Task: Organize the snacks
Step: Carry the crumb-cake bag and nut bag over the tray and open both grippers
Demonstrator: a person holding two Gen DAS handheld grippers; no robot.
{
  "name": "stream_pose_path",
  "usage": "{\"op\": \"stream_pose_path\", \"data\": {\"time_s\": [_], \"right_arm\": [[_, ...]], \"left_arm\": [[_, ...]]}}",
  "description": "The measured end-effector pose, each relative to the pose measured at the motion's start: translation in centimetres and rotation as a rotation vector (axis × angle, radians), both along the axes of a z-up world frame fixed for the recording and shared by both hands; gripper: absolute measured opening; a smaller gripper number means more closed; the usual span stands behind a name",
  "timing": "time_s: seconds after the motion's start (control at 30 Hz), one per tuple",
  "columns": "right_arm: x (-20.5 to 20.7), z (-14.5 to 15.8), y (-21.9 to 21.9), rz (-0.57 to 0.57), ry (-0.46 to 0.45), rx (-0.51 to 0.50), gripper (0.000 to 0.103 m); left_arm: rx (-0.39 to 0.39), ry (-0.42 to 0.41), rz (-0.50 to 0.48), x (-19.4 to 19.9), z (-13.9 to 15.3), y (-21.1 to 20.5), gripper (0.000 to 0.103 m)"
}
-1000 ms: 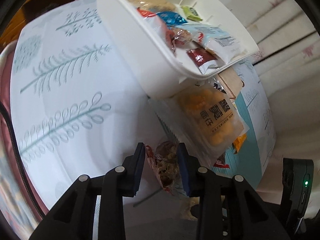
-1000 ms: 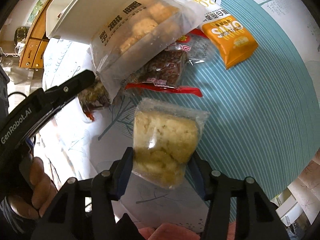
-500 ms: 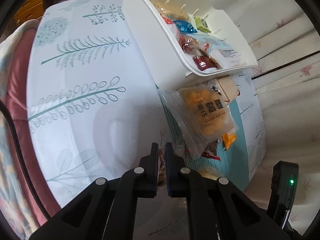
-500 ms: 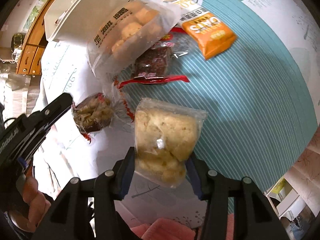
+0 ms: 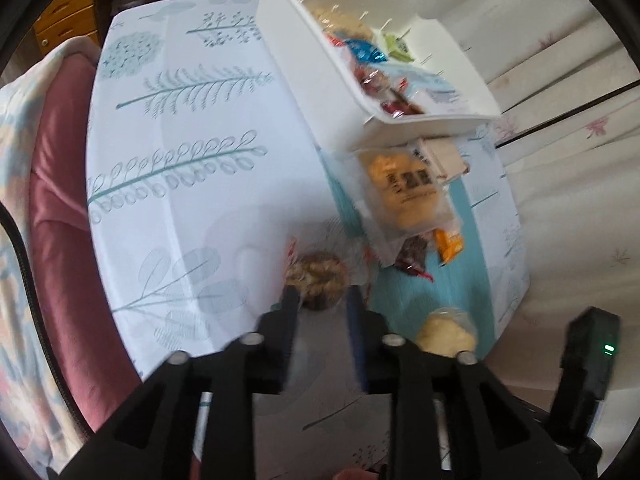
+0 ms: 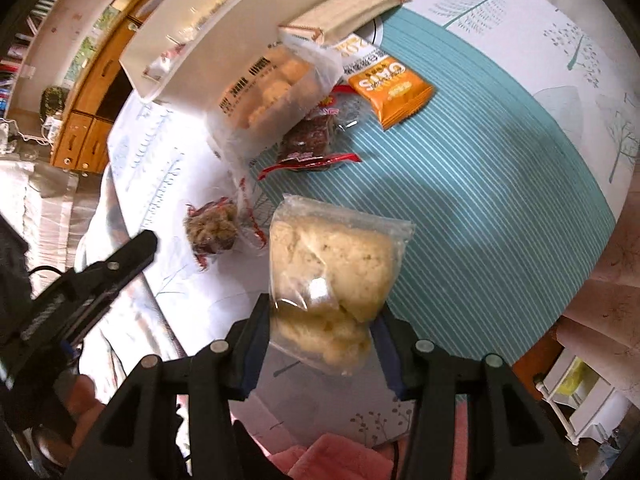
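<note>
- Leaf-printed tablecloth point(image 5: 192, 128) covers the table, with a teal striped band point(image 6: 480, 168) under the loose snacks; pale curtains point(image 5: 568, 92) hang behind, and wooden cabinets point(image 6: 92, 120) show at the far side.
- White plastic bin point(image 5: 320, 92) sits on the cloth, already holding several wrapped snacks.
- Just beside the bin's near wall lies a clear bag of golden biscuits point(image 5: 408, 192), overlapping a dark red-wrapped snack point(image 6: 312, 144); an orange oats packet point(image 6: 392, 92) lies next to them.
- Left gripper point(image 5: 322, 304) has its fingers spread apart, holding nothing. A small nut-cluster pack point(image 5: 318, 280) lies on the cloth just ahead of the gap; the frame is blurred, so contact is hard to judge.
- Right gripper point(image 6: 320, 320) is clamped on a clear bag of pale puffed pieces point(image 6: 332, 272), which appears lifted above the cloth, well apart from the bin.
</note>
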State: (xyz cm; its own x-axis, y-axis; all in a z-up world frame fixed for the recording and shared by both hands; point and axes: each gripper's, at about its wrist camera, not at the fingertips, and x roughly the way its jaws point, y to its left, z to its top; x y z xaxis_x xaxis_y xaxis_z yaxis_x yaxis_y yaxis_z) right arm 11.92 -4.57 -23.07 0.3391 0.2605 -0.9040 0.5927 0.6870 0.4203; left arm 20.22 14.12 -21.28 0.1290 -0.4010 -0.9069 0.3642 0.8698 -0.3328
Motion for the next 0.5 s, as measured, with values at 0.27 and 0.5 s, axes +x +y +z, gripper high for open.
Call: {"op": "stream_pose_path", "data": {"time_s": [0.27, 0.5], "right_arm": [[-1.9, 1.5, -0.6, -0.028, -0.086, -0.038, 0.048], [-3.7, 1.4, -2.3, -0.056, -0.087, -0.03, 0.048]], "left_arm": [[0.12, 0.009, -0.048, 0.2, -1.6, -2.1, 0.066], [0.223, 0.017, -0.046, 0.9, -3.4, -3.7, 0.073]]}}
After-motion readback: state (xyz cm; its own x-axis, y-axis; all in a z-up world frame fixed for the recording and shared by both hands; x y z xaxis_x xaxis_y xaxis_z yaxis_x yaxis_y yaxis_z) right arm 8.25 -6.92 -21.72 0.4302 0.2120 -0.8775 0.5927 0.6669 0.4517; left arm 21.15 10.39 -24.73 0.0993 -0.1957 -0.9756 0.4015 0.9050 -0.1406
